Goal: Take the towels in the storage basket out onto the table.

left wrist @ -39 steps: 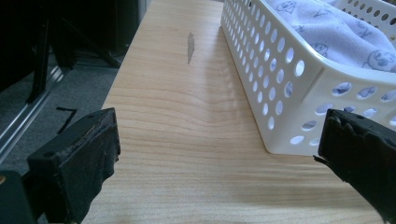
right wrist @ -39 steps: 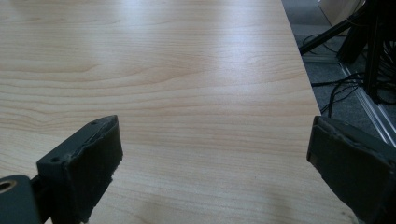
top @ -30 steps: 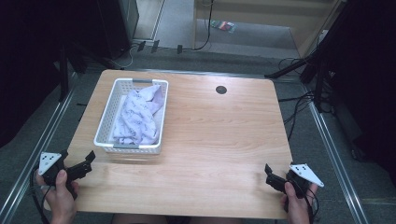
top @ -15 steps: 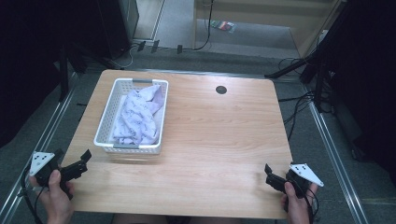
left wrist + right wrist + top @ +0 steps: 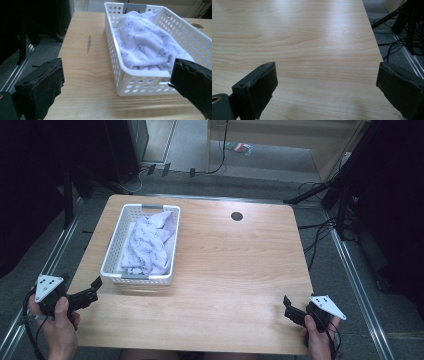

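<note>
A white perforated basket [image 5: 113, 251] stands on the left half of the wooden table [image 5: 235, 270] and holds a crumpled white cloth [image 5: 148, 245] with a small pale print. My left gripper [image 5: 95, 287] is open at the table's front left edge, its tips a short way from the basket's near corner. In the left gripper view the jaws stand wide apart around nothing [image 5: 117, 67], with the basket [image 5: 140, 82] and the cloth [image 5: 147, 47] just ahead on the right. My right gripper [image 5: 288, 307] is open at the front right corner, over bare wood [image 5: 326, 67].
A round black cable hole [image 5: 237, 216] sits near the table's far edge. Metal rails run along the floor on both sides, and cables [image 5: 320, 240] and stand legs lie to the right. The table's right edge [image 5: 374, 45] is close to my right gripper.
My left gripper shifted slightly left along the table's edge, then came back a little to the right. The right gripper, basket and cloth have not moved.
</note>
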Demonstrator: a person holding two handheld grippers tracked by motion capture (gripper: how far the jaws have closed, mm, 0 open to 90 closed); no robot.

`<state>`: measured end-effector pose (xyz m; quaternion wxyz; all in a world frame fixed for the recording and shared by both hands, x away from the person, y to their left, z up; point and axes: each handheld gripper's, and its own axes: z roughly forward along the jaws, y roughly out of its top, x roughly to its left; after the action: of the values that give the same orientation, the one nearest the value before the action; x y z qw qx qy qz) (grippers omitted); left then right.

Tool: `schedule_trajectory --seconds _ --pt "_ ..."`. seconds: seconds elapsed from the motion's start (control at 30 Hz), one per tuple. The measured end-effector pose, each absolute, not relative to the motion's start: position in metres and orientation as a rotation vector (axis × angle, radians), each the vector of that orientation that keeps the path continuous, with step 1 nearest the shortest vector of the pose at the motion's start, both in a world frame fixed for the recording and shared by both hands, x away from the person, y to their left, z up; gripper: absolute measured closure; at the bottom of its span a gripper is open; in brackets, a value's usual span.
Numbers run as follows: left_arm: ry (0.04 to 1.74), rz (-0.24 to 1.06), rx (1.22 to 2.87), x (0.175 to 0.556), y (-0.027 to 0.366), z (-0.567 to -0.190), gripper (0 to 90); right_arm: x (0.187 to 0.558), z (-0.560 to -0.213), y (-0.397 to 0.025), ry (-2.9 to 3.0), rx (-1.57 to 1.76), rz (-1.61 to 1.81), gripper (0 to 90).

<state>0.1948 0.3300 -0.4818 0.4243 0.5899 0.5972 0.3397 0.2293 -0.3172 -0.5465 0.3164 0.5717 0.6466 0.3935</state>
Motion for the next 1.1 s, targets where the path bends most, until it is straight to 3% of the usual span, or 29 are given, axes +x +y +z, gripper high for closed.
schedule_trajectory --seconds 1.1 --pt "1.444 0.786 1.672 0.266 0.285 -0.419 0.0 0.229 -0.546 -0.317 1.709 1.499 1.044 3.7"
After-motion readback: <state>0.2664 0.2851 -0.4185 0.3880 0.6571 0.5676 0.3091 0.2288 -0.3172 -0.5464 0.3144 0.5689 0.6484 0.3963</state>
